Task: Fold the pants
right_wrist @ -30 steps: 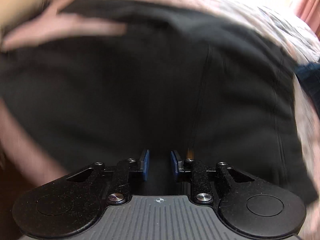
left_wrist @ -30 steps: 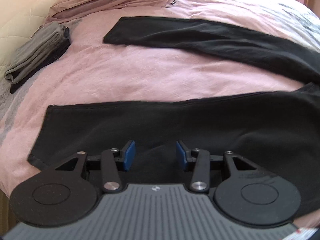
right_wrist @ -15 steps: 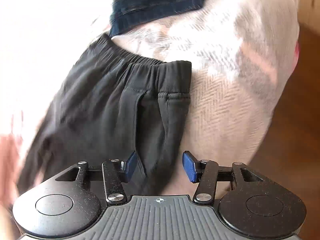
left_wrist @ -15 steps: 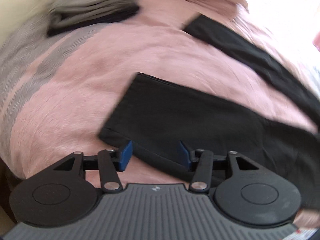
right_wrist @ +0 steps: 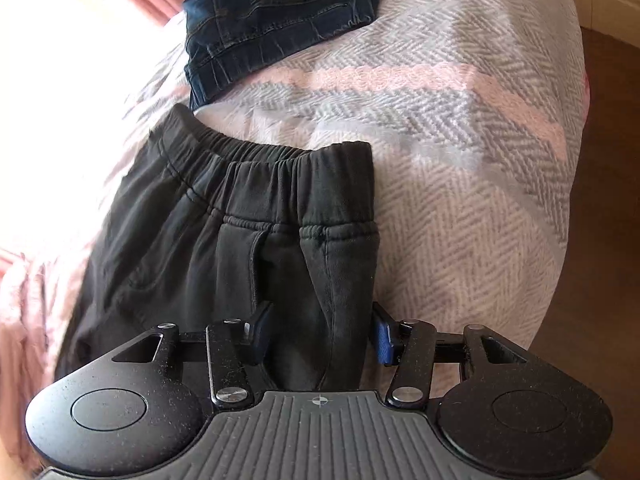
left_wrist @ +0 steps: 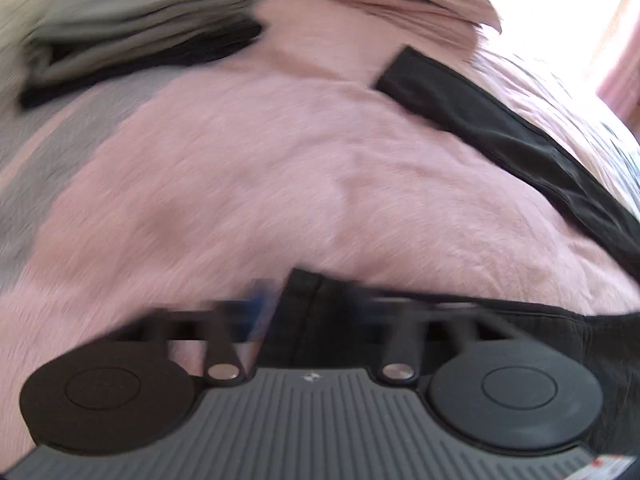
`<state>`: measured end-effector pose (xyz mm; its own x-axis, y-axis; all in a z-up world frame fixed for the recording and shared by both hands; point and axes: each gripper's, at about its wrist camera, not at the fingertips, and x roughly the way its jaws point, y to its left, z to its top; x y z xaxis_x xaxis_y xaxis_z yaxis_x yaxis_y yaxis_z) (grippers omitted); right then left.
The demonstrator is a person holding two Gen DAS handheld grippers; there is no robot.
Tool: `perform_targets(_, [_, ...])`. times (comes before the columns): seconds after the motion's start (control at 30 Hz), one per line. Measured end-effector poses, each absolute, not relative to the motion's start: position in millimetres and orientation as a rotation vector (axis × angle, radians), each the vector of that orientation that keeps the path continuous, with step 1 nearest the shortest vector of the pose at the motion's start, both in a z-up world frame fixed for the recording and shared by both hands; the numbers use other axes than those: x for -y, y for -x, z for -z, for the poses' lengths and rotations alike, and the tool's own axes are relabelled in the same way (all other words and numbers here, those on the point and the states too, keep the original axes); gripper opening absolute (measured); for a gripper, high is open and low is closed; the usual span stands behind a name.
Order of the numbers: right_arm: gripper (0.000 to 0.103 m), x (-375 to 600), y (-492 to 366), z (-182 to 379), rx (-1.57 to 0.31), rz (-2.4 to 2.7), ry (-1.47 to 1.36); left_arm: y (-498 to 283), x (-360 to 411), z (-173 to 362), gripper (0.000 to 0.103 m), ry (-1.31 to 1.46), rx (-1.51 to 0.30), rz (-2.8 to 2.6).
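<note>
Left tongs (left_wrist: 304,312), blurred, are closing on the black cotton sweatpants' (right_wrist: 240,240) hem, perhaps thinly; it could slip. Right tongs (right_wrist: 320,336) straddle the waist, unclenched.

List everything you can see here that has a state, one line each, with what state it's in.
black pants: spread flat on the bed, legs apart, unfolded
left gripper: jaws closing around a pant leg hem
right gripper: open, straddling the pants' side edge near the waistband
jeans: lying loosely at the bed's far edge
grey clothes: folded, stacked
</note>
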<state>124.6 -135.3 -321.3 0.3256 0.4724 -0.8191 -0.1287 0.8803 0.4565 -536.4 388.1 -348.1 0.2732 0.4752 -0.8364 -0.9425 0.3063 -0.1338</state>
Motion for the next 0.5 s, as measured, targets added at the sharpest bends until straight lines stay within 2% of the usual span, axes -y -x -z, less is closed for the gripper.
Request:
perform_targets(0.07, [0.047,123.5,-129.5,322.9,-1.178,-0.412,-0.275,524.7,-380.2,344.4,0.004,0.597,-0.810,-1.108])
perform_targets(0.17, [0.047,115.6,-126.5,320.5,-1.166,-0.422,-0.190,526.0,-372.5,337.7,0.006,0.525,-0.784,-1.167])
perform_targets(0.2, [0.047,112.2,-124.2,318.3,-1.159,-0.422,-0.152,525.7,-372.3,342.0,0.001,0.494,-0.812,-1.213])
perform_targets(0.27, [0.047,104.0,-118.1,312.3,-1.153,-0.409,-0.055,531.6,-382.6,361.0,0.000,0.405,-0.957,-1.396])
perform_targets(0.37, [0.048,88.5,-98.2,293.1,-1.095,-0.359,0.129,559.7,-396.7,351.9,0.000,0.537,-0.937,-1.509])
perform_targets(0.4, [0.048,84.9,-88.0,284.0,-1.042,-0.373,0.173,561.4,-392.2,339.6,0.005,0.577,-0.889,-1.468])
perform_targets(0.43, [0.048,81.8,-78.0,275.6,-0.994,-0.391,0.208,558.4,-385.5,327.9,0.016,0.600,-0.857,-1.415])
perform_targets(0.5, [0.049,69.3,-53.0,260.7,-0.919,-0.483,0.267,539.3,-366.8,307.0,0.028,0.609,-0.839,-1.297])
